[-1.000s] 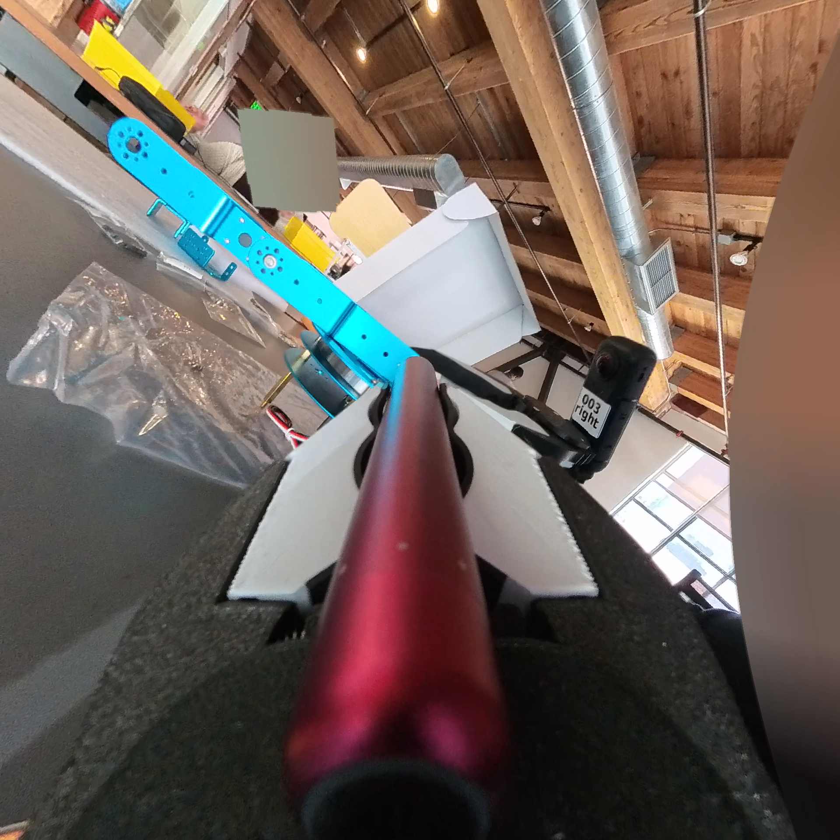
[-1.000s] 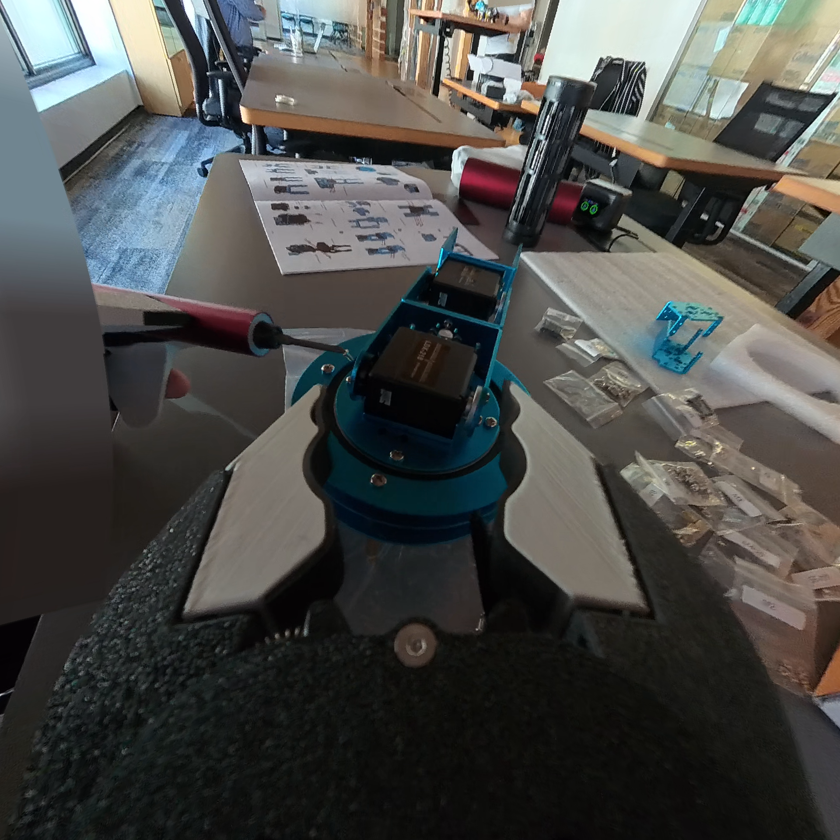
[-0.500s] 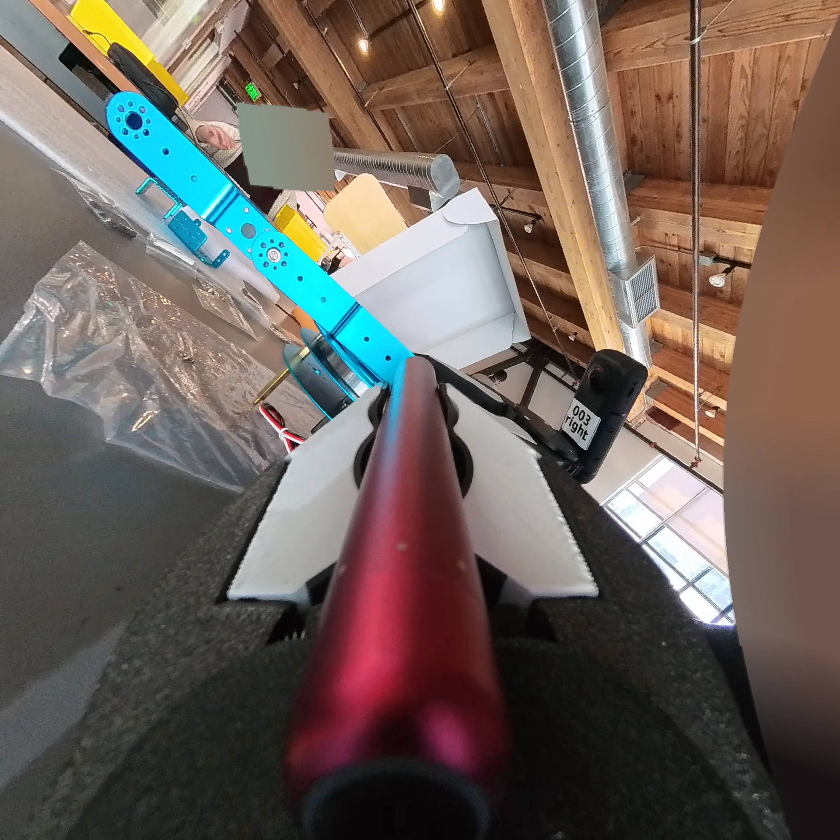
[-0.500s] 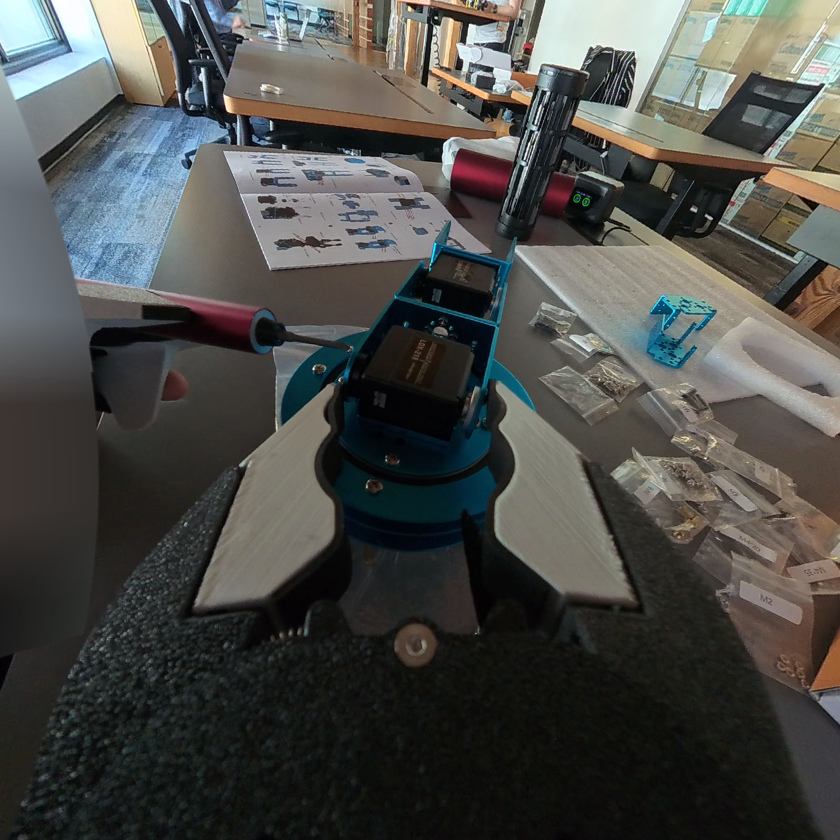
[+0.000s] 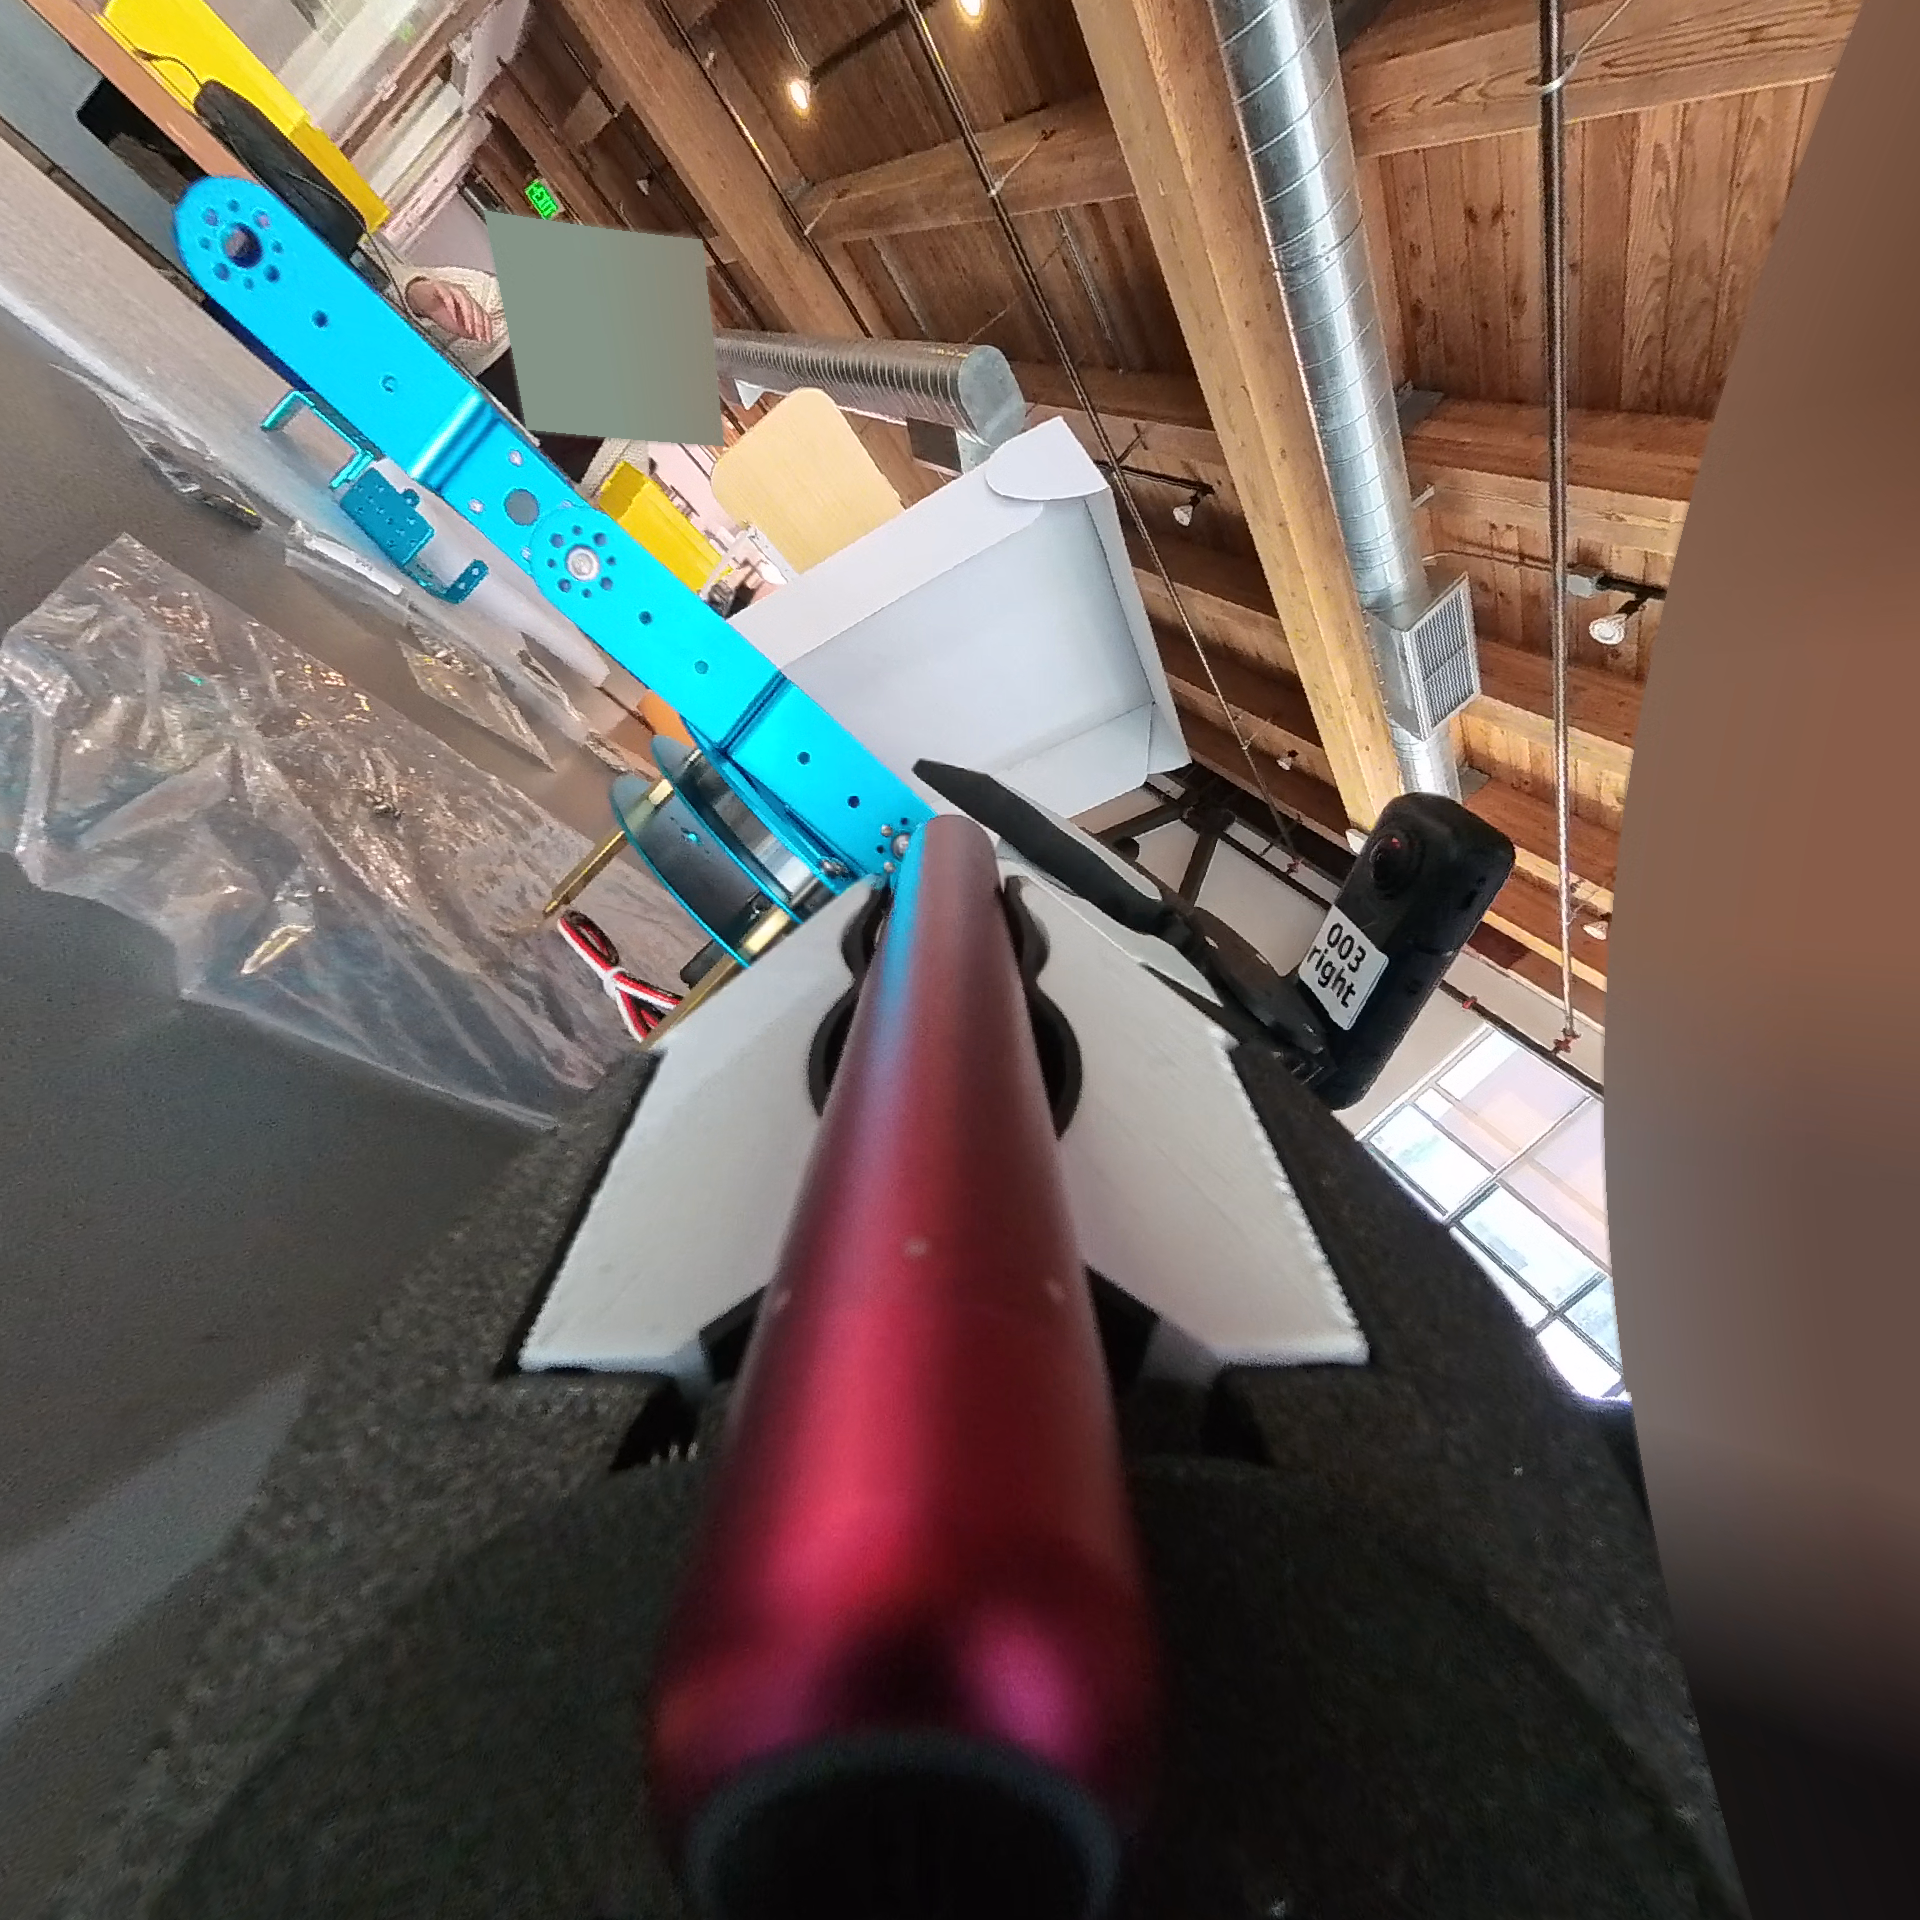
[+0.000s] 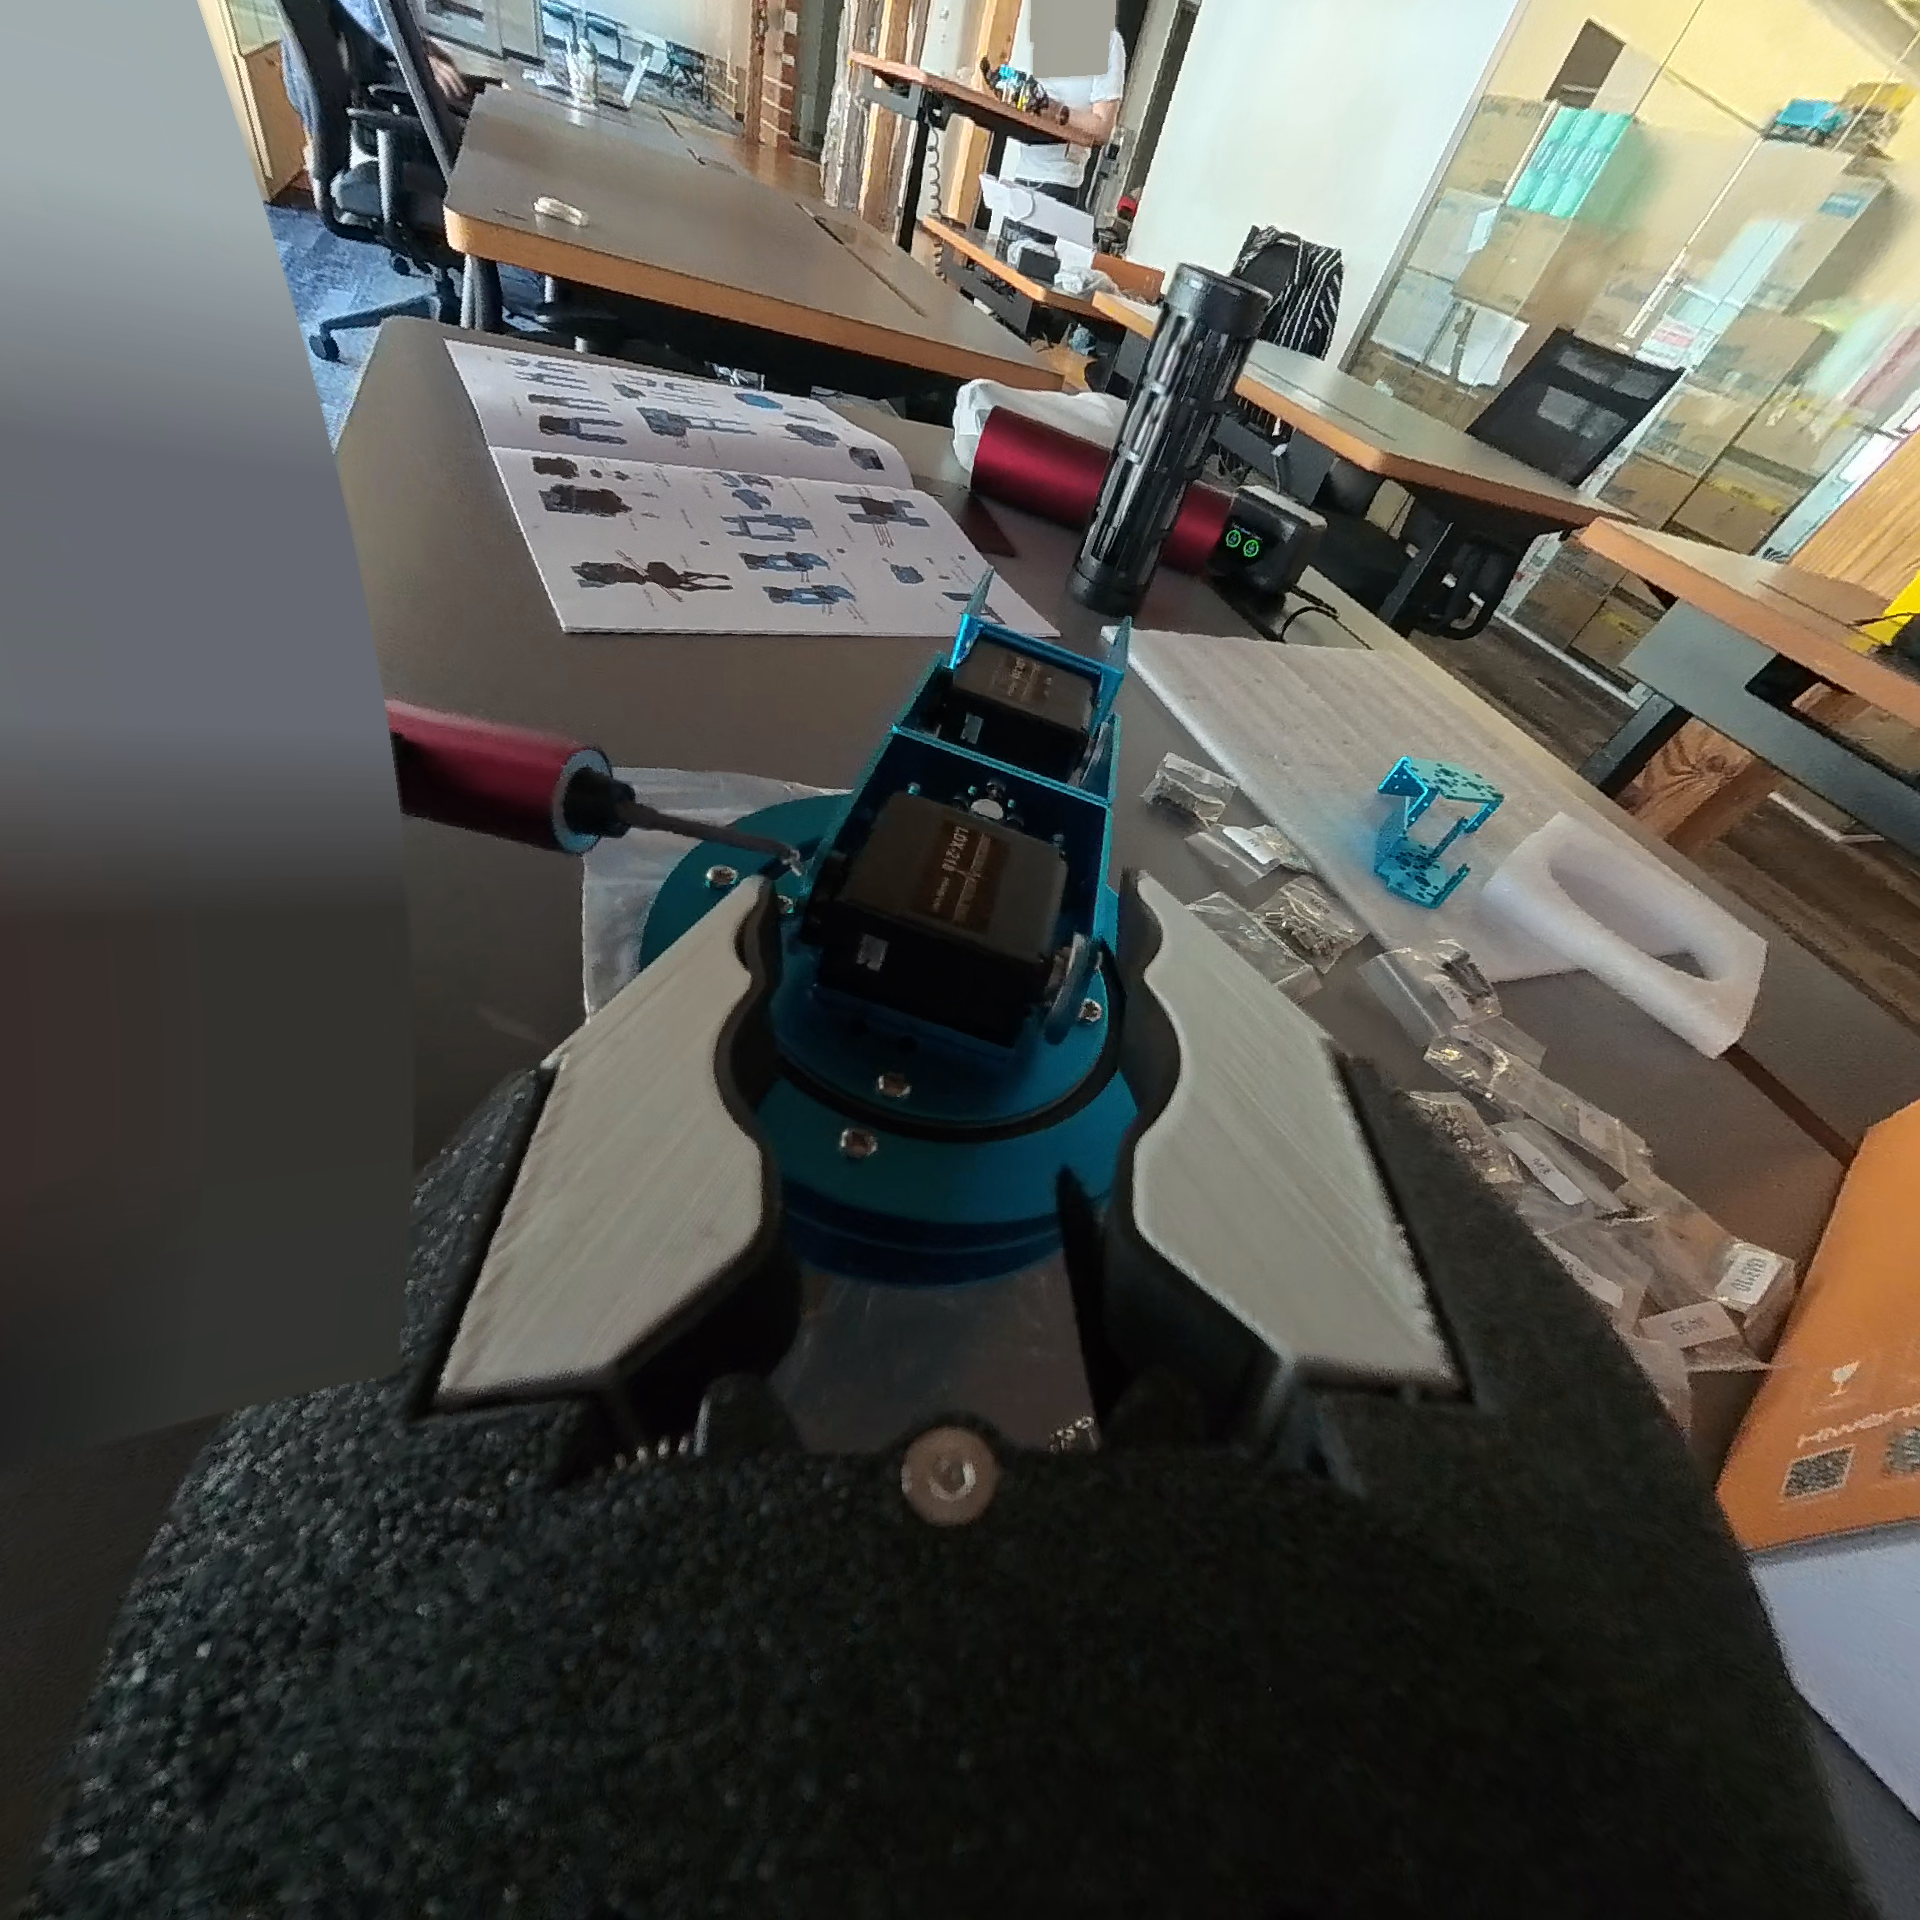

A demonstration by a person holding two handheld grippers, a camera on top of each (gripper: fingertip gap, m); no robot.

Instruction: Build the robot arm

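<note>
Left gripper (image 5: 951, 914): white fingers (image 5: 727, 1174) closed tight on a red screwdriver (image 5: 925, 1299), handle running up the frame centre, tip hidden behind the fingers. In the right wrist view the same red screwdriver (image 6: 488, 764) enters from mid-left, its thin bit touching the blue robot-arm assembly (image 6: 966, 935) at the foot of the bracket, by a screw on the round base. Right gripper (image 6: 951, 935): fingers (image 6: 623, 1174) clamped on either side of the blue round base, gripping it; two black servos (image 6: 951, 883) sit in the blue bracket above, one behind the other. In the left wrist view the blue robot-arm assembly (image 5: 478, 457) runs diagonally from upper left to centre, meeting the screwdriver end; red and white wires (image 5: 613, 966) hang below its base. Clear plastic bag (image 5: 229, 790) lies on the dark tabletop (image 5: 156, 1195) at left. Right wrist view, upper left: open instruction booklet (image 6: 717, 520) flat on the tabletop (image 6: 665, 717). Upper centre: upright black cylinder (image 6: 1164, 436), with a red cylinder (image 6: 1060, 488) lying behind it. Right of the assembly: small parts bags (image 6: 1278, 925) scattered, a loose blue bracket (image 6: 1439, 831) on a white foam sheet (image 6: 1309, 707), a white foam block (image 6: 1631, 935) and an orange box (image 6: 1829, 1351) at the right edge. White open box (image 5: 987, 644) behind the assembly in the left wrist view.
</note>
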